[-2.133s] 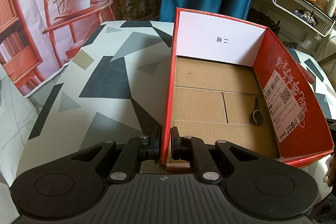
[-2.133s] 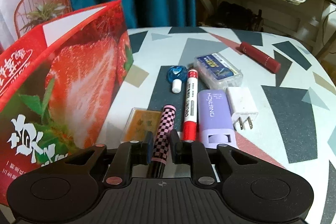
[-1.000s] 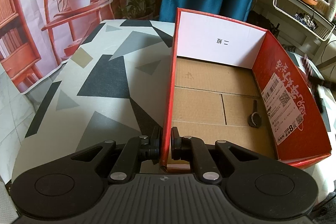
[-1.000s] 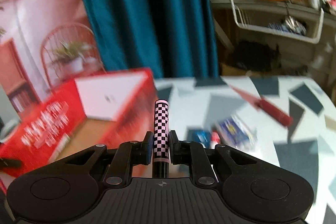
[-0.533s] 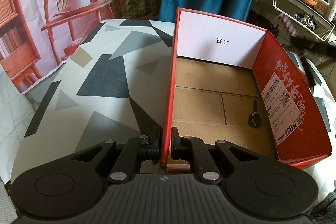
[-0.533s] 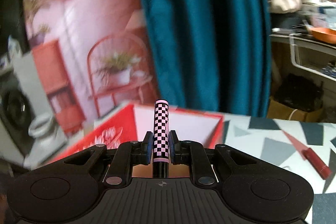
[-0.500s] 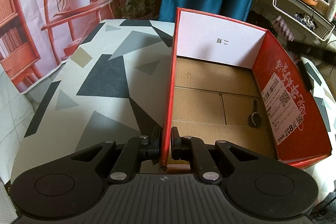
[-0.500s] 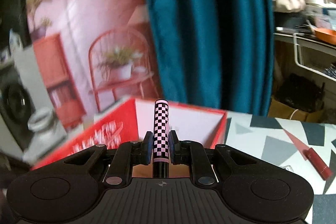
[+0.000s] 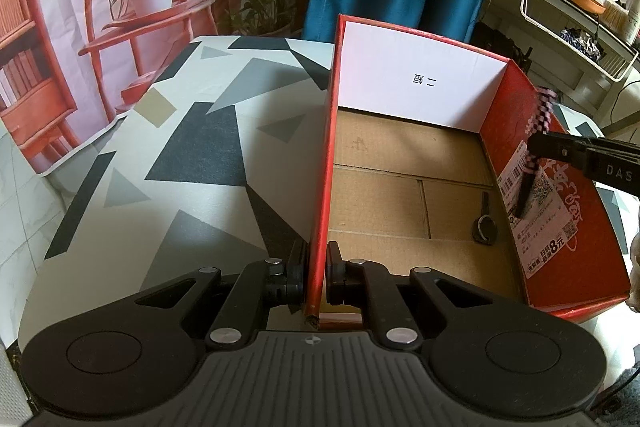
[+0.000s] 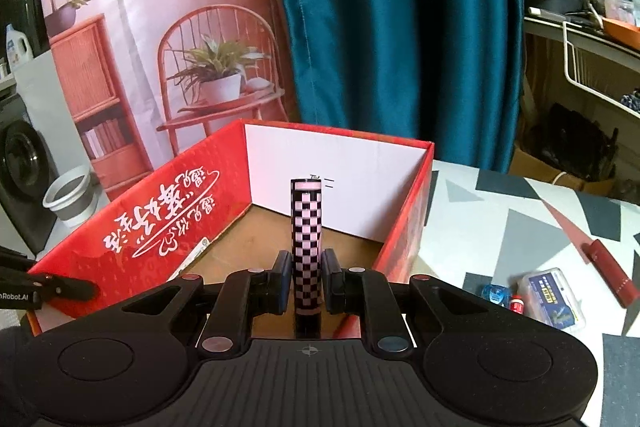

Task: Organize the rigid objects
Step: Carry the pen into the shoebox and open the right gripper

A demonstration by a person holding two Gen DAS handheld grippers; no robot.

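An open red cardboard box [image 9: 556, 211] with a bare brown floor stands on the patterned table. My left gripper [image 9: 317, 273] is shut on the box's left wall [image 9: 326, 163] near its front corner. My right gripper [image 10: 306, 281] is shut on a pink-and-black checkered pen [image 10: 306, 227], held upright over the box's right edge [image 10: 404, 227]. In the left wrist view the pen [image 9: 538, 131] and right gripper [image 9: 534, 149] show above the box's right wall. A small black object [image 9: 484, 221] lies on the box floor.
On the table right of the box lie a dark red tube [image 10: 610, 273], a clear case with a blue label [image 10: 554, 297], a blue round item [image 10: 494, 294] and a red marker tip [image 10: 516, 305]. A teal curtain [image 10: 392, 27] hangs behind.
My right gripper lifted the checkered pen off the table and carried it left, to above the box's right wall. The left gripper kept its hold on the box wall.
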